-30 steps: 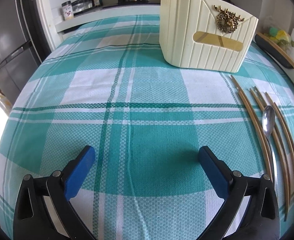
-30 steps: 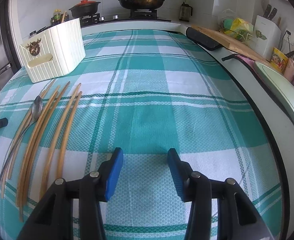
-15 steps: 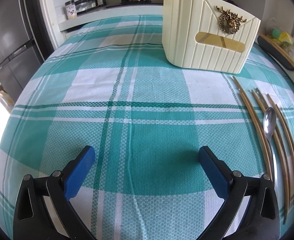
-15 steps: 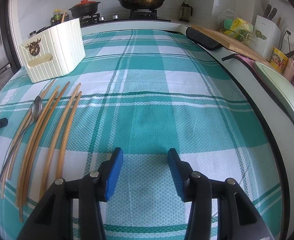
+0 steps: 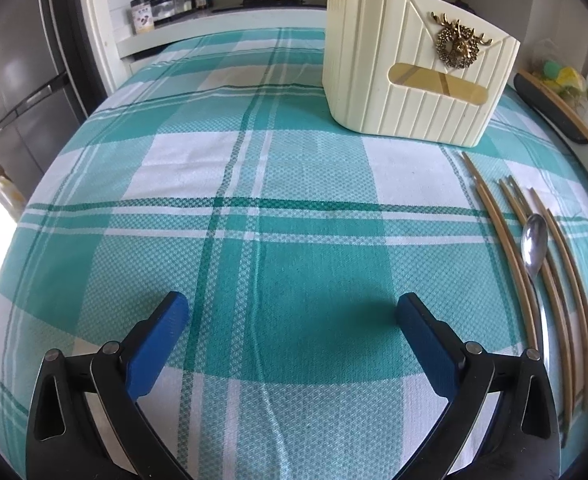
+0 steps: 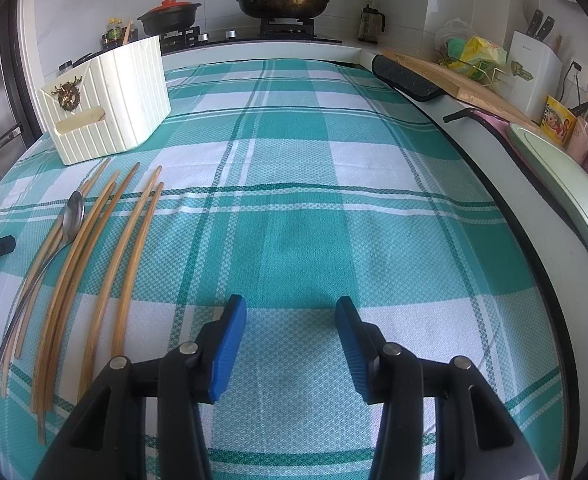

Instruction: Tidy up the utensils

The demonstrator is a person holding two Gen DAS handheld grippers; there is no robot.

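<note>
Chopsticks [image 6: 94,256] and a spoon [image 6: 72,216] lie lengthwise between both empty, open grippers, left gripper [image 5: 292,312] wide, right gripper [image 6: 290,312] narrower, tips toward the cream holder [image 5: 414,72]. Only the right view shows a frying pan [image 6: 282,2].

We see a teal plaid cloth [image 6: 294,240] over the table. Behind it a stove w/ lidded pan [image 6: 284,2] & a black pot w/ red lid [image 6: 170,16]. Fridge [image 5: 18,80] at left in left view. At right: cutting board [image 6: 454,80], knife block [image 6: 534,68], yellow bag [image 6: 482,50].
</note>
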